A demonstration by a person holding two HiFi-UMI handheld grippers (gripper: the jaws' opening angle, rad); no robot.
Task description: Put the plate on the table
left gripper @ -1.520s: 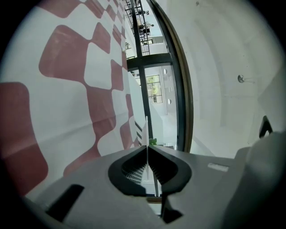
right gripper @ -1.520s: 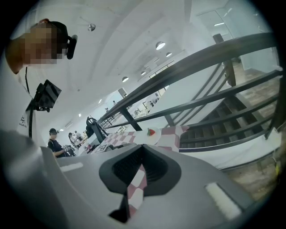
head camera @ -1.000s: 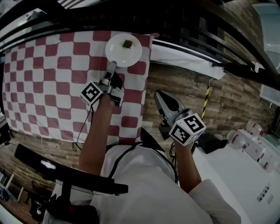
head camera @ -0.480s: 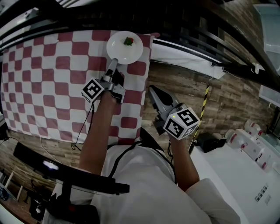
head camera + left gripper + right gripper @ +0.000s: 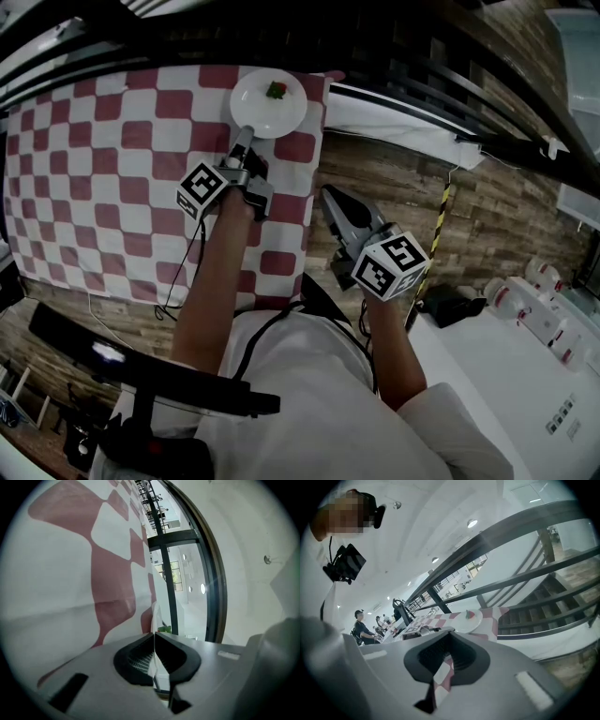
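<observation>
Checkered tabletop (image 5: pixel 94 187) is filling the left of the scene, with wood floor (image 5: pixel 403 197) on the right. The plate (image 5: pixel 255 112) is sitting at the cloth's far right corner, close to the right edge, and is carrying a garnish (image 5: pixel 276 90). The left gripper (image 5: pixel 244 139) is pinching the plate's near rim. The right gripper (image 5: pixel 330 195) is hanging over the floor with its fingers pressed together, holding nothing.

Risk, my read: letting go while the plate is tilted or not fully down is likely sending it sliding off that right edge. Dragging it on exit would be doing the same.

The head view isn't showing plate-to-cloth contact. The right gripper view is showing the plate side-on, low on the cloth. The left gripper view is showing the rim edge-on between its 2 fingers.
</observation>
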